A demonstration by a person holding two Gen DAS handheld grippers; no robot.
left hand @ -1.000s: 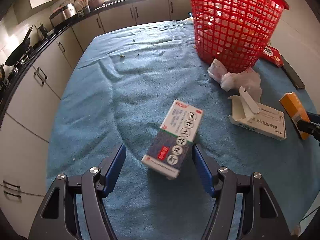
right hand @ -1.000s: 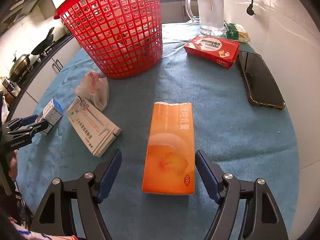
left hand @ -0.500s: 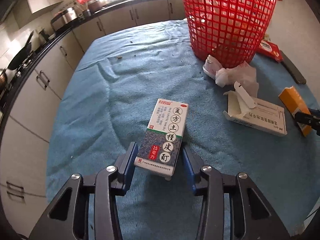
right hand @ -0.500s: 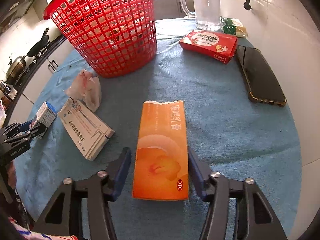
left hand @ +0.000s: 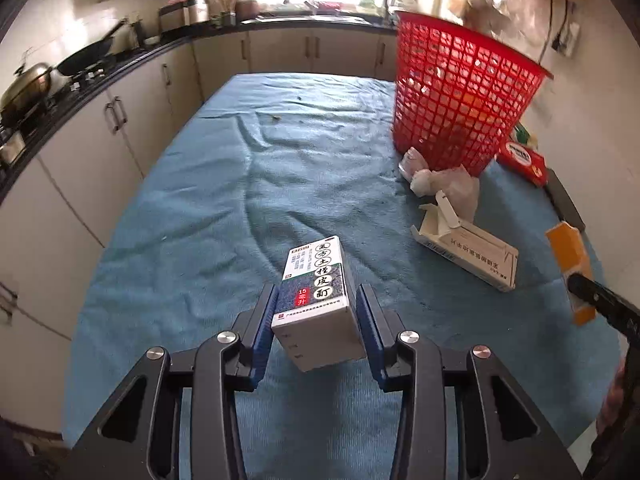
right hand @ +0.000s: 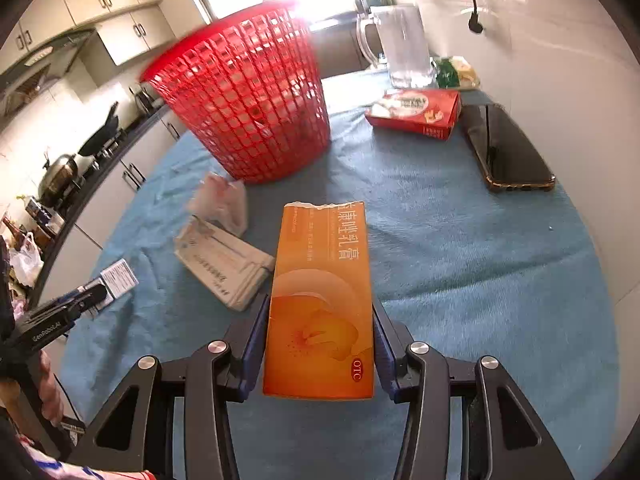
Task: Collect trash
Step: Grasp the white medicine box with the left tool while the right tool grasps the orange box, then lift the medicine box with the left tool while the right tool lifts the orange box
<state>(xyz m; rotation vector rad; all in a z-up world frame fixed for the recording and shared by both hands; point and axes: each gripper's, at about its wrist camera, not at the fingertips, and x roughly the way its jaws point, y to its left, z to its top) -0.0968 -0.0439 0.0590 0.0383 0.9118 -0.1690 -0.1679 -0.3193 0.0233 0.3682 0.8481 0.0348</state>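
My left gripper [left hand: 316, 304] is shut on a white and dark blue medicine box [left hand: 316, 292] and holds it above the blue cloth. My right gripper [right hand: 320, 320] is shut on an orange ointment box [right hand: 320, 300], also lifted off the cloth. The orange box also shows in the left wrist view [left hand: 570, 264], and the medicine box in the right wrist view [right hand: 118, 280]. A red mesh basket [left hand: 456, 100] stands at the far right of the table; in the right wrist view it [right hand: 248, 100] is ahead to the left.
An open white carton [left hand: 464, 248] and crumpled white plastic [left hand: 444, 180] lie on the blue cloth [left hand: 280, 180] near the basket. A red box [right hand: 416, 112], a black phone [right hand: 508, 152] and a clear jug [right hand: 404, 48] sit by the right wall. Kitchen counters run along the left.
Both grippers closed on their boxes and lifted them off the cloth. Both views have tilted up and show more of the basket and kitchen.
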